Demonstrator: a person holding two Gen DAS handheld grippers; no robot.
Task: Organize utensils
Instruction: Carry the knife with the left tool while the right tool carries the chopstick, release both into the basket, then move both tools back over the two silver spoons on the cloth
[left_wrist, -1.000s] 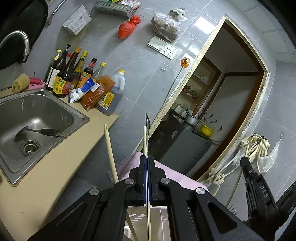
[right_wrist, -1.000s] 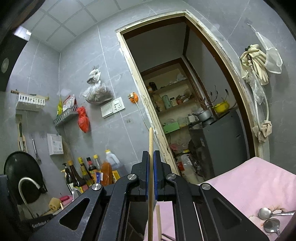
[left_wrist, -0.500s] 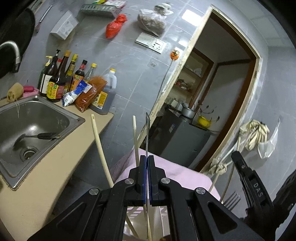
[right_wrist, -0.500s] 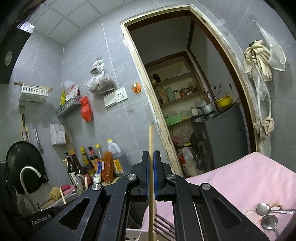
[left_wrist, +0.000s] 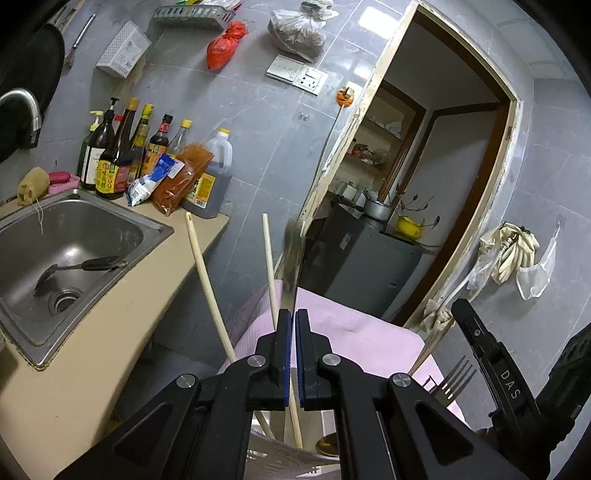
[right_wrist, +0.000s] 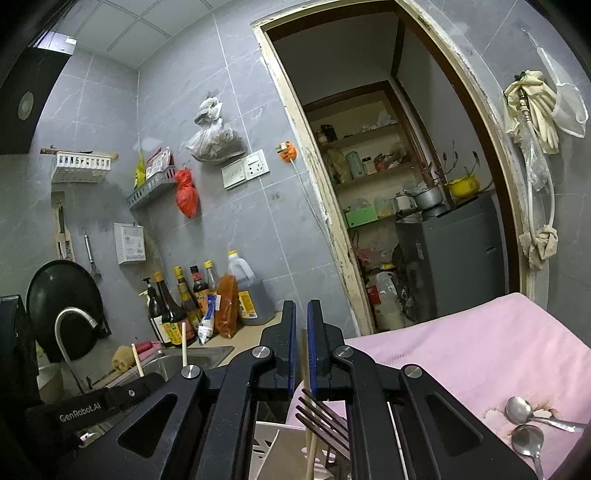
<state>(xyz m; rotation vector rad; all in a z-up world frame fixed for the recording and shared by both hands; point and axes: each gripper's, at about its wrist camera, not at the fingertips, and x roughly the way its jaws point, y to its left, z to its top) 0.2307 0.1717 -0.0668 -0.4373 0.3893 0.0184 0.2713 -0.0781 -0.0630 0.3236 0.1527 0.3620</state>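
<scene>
My left gripper (left_wrist: 293, 317) is shut on a thin metal utensil handle (left_wrist: 291, 258) that sticks up past its fingertips. Two wooden chopsticks (left_wrist: 207, 280) stand beside it in a white utensil holder (left_wrist: 280, 454) under the jaws. A fork (left_wrist: 456, 376) stands at the holder's right. My right gripper (right_wrist: 301, 314) has its jaws slightly apart, and a wooden chopstick (right_wrist: 305, 365) hangs loose between them, sunk low into the holder (right_wrist: 269, 435). The fork (right_wrist: 321, 417) stands in front of it. Two metal spoons (right_wrist: 524, 417) lie on the pink cloth (right_wrist: 461, 354).
A steel sink (left_wrist: 66, 236) with a black-handled utensil (left_wrist: 85, 266) lies to the left. Sauce bottles and packets (left_wrist: 147, 162) line the counter by the tiled wall. An open doorway (right_wrist: 399, 206) leads to a pantry. The right gripper's body (left_wrist: 495, 373) stands close at the right.
The right gripper's jaws opened a little and its chopstick dropped down into the holder. The left gripper moved down with the metal utensil in it, bringing the holder and fork into view.
</scene>
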